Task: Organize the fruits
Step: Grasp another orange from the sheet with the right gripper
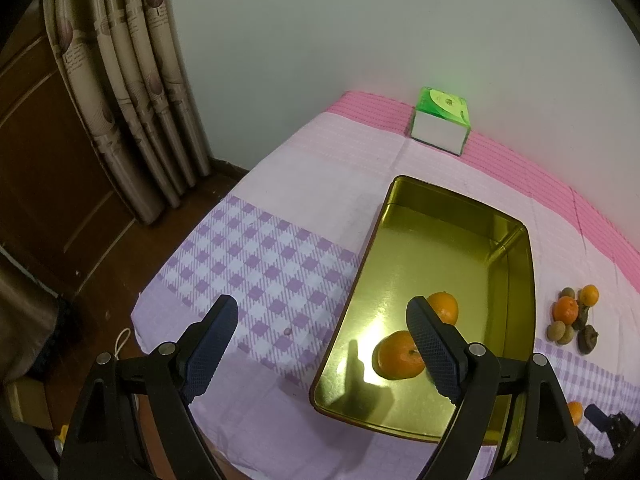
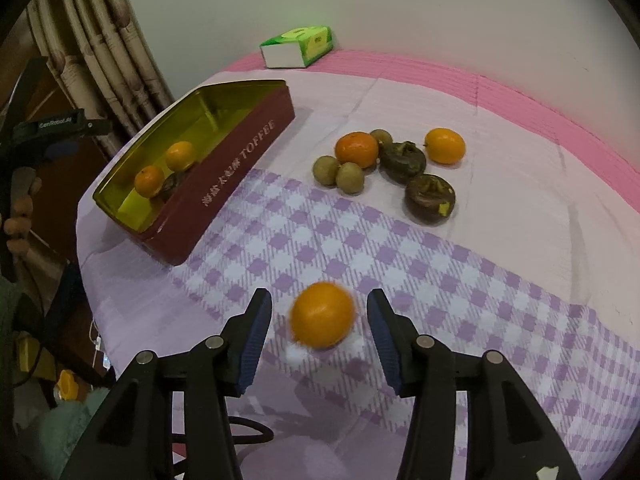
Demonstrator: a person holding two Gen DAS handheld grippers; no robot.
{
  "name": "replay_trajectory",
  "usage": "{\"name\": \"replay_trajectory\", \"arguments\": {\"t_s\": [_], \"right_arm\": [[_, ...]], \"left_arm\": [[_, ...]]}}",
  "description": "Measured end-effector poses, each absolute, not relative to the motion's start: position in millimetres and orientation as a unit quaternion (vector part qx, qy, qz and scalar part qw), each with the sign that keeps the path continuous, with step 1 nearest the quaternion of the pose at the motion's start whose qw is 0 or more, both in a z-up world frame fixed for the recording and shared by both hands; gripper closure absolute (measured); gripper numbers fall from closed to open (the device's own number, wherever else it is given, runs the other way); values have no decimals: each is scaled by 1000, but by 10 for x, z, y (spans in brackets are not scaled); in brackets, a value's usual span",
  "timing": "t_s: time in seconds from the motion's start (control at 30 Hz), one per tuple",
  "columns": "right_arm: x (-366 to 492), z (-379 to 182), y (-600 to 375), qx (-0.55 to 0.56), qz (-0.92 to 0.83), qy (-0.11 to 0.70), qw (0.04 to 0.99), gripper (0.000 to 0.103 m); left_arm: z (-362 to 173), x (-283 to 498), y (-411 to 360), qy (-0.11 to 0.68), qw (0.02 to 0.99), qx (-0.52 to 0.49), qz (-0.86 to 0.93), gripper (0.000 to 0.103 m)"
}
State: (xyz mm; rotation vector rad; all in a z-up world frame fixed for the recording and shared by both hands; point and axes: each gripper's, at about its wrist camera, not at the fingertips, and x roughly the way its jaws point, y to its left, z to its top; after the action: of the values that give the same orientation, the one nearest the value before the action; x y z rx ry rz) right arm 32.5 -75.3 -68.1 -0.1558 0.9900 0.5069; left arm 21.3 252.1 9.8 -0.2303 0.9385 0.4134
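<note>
Blurred orange fruit (image 2: 322, 315) lying between right tool (image 2: 319, 334) pads, gap showing on both sides, nothing gripped. Fruit sitting over purple-checked cloth (image 2: 460, 280) covering surface. Maroon tin (image 2: 224, 184) reading "TOFFEE", gold inside, holding two oranges (image 1: 398, 354) and dark fruit. Loose pile (image 2: 384, 164) of oranges, brown and dark fruits waiting near tin. Left tool (image 1: 322, 352) hanging wide, empty, by tin. Left handle label reading "GenRobot.AI". Green tissue box (image 2: 298, 46) resting near wall; printing unreadable.
</note>
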Motion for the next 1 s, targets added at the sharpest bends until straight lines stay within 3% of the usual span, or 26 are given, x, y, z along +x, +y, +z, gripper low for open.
{"name": "replay_trajectory", "arguments": {"t_s": [0.27, 0.43, 1.0], "right_arm": [[396, -799, -738, -80, 227, 483, 842, 56], [419, -858, -688, -92, 224, 491, 837, 67], [382, -922, -776, -84, 217, 501, 833, 63]], "left_arm": [[98, 214, 2520, 448, 865, -110, 197, 17], [98, 213, 2519, 448, 865, -110, 197, 17], [97, 219, 2516, 448, 865, -110, 197, 17]]}}
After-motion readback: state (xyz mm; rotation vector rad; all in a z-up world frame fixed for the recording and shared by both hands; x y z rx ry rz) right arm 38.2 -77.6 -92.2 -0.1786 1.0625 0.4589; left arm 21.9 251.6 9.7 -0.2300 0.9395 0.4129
